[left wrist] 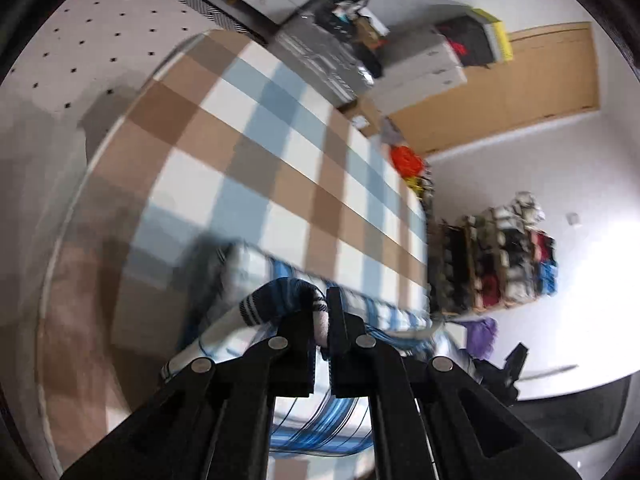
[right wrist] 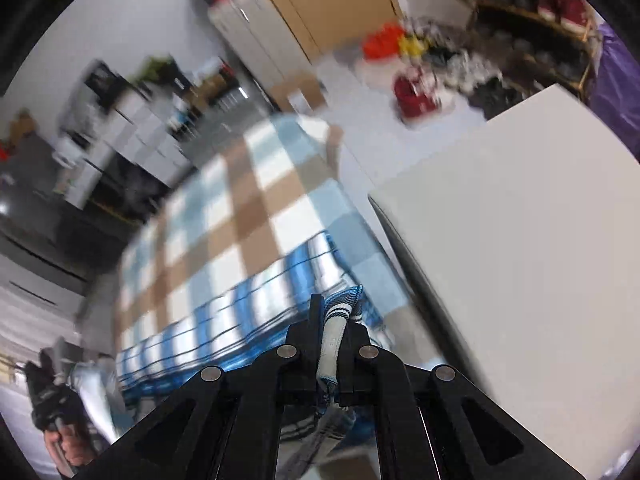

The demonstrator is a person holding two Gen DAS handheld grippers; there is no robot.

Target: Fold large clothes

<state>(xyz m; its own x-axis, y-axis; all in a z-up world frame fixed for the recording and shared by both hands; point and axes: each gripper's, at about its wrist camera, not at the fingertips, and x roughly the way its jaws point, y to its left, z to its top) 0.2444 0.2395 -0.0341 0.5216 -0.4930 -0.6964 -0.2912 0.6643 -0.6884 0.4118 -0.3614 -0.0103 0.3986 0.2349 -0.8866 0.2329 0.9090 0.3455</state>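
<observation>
A blue, white and black striped garment (left wrist: 256, 280) lies at the near edge of the checked tablecloth (left wrist: 260, 152). My left gripper (left wrist: 320, 316) is shut on a bunched edge of it, with cloth folded over the left finger. In the right wrist view the same garment (right wrist: 240, 312) stretches to the left, lifted off the cloth. My right gripper (right wrist: 334, 320) is shut on another edge of it, a rolled strip squeezed between the fingers. Both views are blurred by motion. The left gripper (right wrist: 52, 392) shows at the lower left of the right wrist view.
A white board or table top (right wrist: 520, 260) stands close on the right. A shelf of folded clothes (left wrist: 500, 260) is beyond the table. Cabinets (left wrist: 420, 72), a wooden door (left wrist: 520, 92) and red and yellow items (right wrist: 384, 40) on the floor lie further off.
</observation>
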